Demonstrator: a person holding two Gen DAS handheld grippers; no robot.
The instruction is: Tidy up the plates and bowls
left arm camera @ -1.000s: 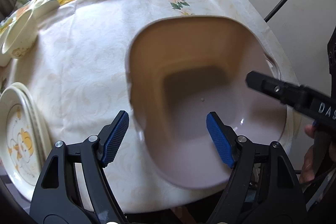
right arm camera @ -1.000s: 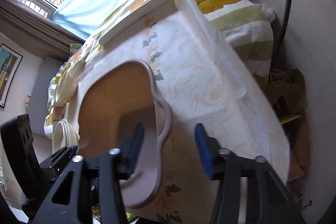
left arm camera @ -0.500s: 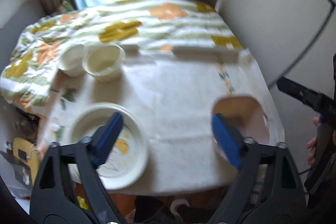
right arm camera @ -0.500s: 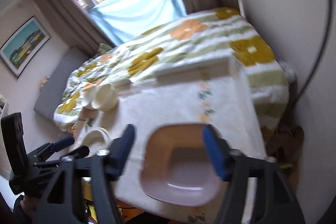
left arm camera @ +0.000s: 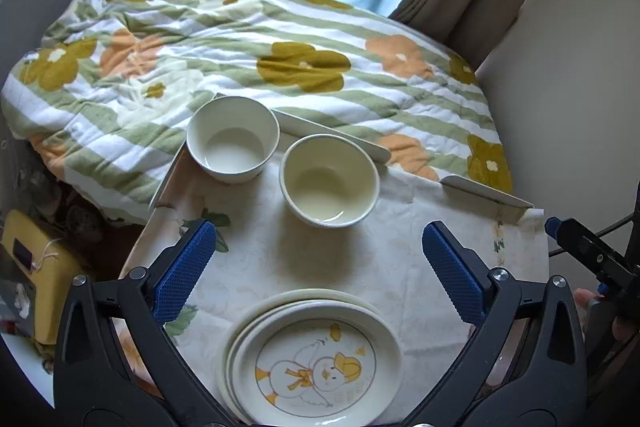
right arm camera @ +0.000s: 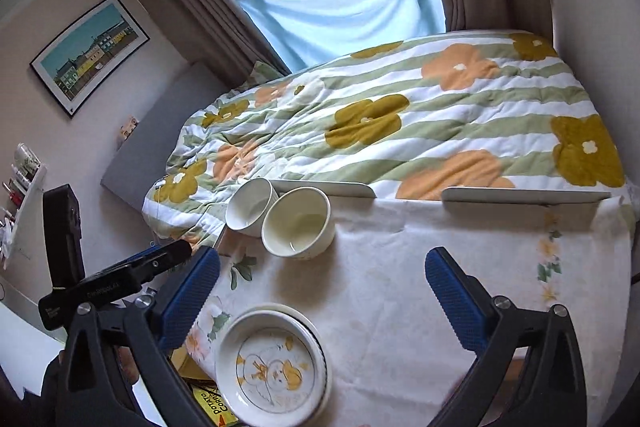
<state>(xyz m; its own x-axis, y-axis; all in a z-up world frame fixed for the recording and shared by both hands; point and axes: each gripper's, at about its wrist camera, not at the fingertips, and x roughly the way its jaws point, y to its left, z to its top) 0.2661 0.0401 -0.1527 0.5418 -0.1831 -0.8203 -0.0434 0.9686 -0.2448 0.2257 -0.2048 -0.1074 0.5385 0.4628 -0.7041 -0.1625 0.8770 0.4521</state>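
Nearest the left gripper [left arm camera: 316, 269], a stack of plates [left arm camera: 316, 359] is being seen at the worktop's [left arm camera: 400, 255] front edge, the top one printed with a yellow duck. It lies below and between the blue fingers [left arm camera: 184, 269], which are being spread wide with nothing between them. The right gripper [right arm camera: 320, 295] is being opened too, empty, with the plates low and left of its centre. Farther back, two cream bowls [left arm camera: 329, 181] are being left almost touching near the worktop's far edge, just before the bed [left arm camera: 280, 47]. For nesting the bowls, one rim is probably best pinched at its near side and lifted straight before being lowered into the other.
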